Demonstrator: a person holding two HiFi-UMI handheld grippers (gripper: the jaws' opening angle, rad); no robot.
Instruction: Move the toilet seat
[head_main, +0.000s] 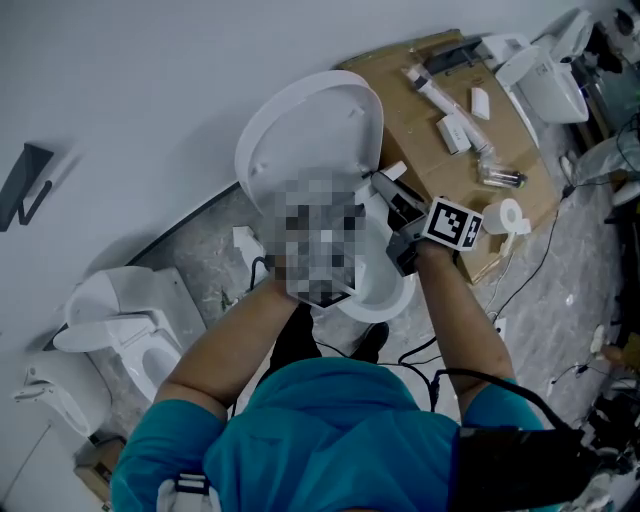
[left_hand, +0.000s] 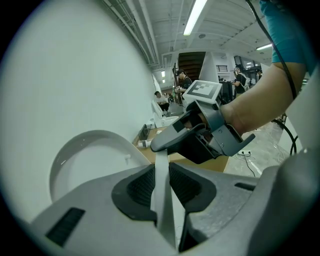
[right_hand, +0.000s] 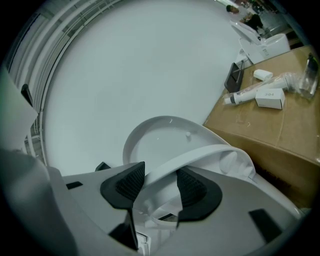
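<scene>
1. The toilet seat (right_hand: 200, 156) is a plain white plastic ring, smooth and a bit glossy. In the right gripper view it shows as a curved band. In the left gripper view it's edge-on, just a thin upright strip.
2. It sits just on the near side of the raised lid (head_main: 310, 130), over the toilet bowl (head_main: 385, 298). In the head view the blur patch hides most of it.
3. The lid is round and white and leans back on the grey wall (head_main: 130, 80). There are little bumpers on its underside.
4. The left gripper (left_hand: 162, 185) is clamped on the seat's thin edge, with the dark pads snug on both sides.
5. The right gripper (right_hand: 160, 182) is also closed on the seat, with its jaws wider apart. The ring passes between the pads.
6. A cardboard sheet (head_main: 440, 95) with small parts on it lies far right. A second toilet (head_main: 130, 330) is at the left.
</scene>
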